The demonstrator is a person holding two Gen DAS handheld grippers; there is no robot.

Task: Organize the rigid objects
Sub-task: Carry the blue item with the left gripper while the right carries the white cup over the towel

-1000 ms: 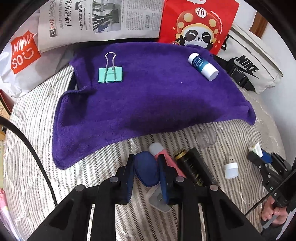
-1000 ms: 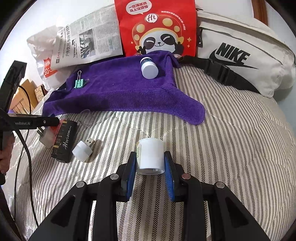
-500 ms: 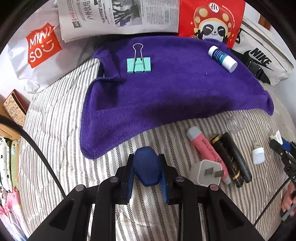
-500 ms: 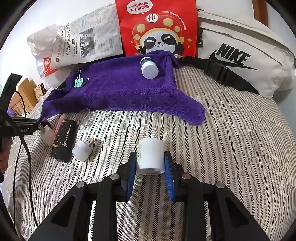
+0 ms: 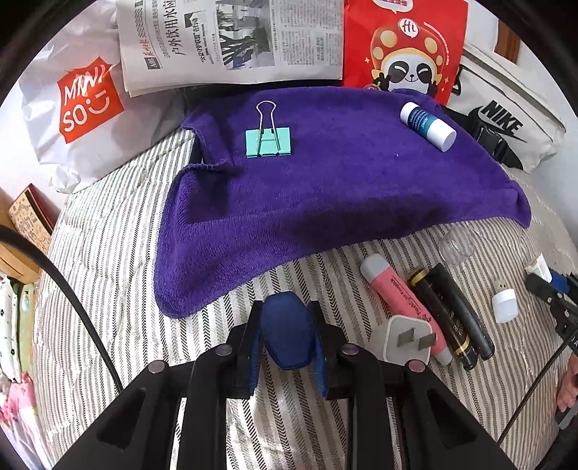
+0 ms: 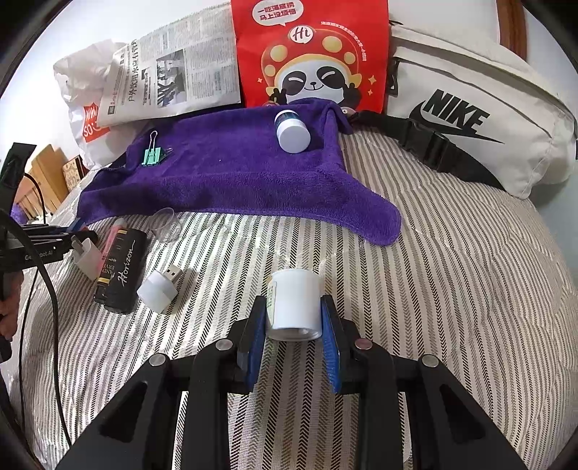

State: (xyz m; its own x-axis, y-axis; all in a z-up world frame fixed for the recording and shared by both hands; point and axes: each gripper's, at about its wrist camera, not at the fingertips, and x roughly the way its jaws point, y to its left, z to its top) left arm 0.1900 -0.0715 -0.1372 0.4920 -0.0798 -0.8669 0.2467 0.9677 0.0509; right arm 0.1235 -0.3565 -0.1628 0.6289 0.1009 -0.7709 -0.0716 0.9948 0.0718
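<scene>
I'm carrying: left gripper (image 5: 287, 334) clamps a blue case (image 5: 286, 330), right gripper (image 6: 293, 318) a white bottle (image 6: 294, 307). Next, set both on the towel (image 5: 325, 195) at 12 o'clock.

The towel (image 5: 343, 202) was fuzzy purple cloth, the clip (image 5: 268, 142) smooth with wire handles, the newspaper (image 5: 231, 39) matt.

A bed with a grey-striped quilted cover (image 6: 451, 289) fills the ground ahead of and under the claw, ending far ahead at a pale wall (image 6: 90, 21), with a wooden frame strip (image 6: 511, 25) at far upper right.
</scene>
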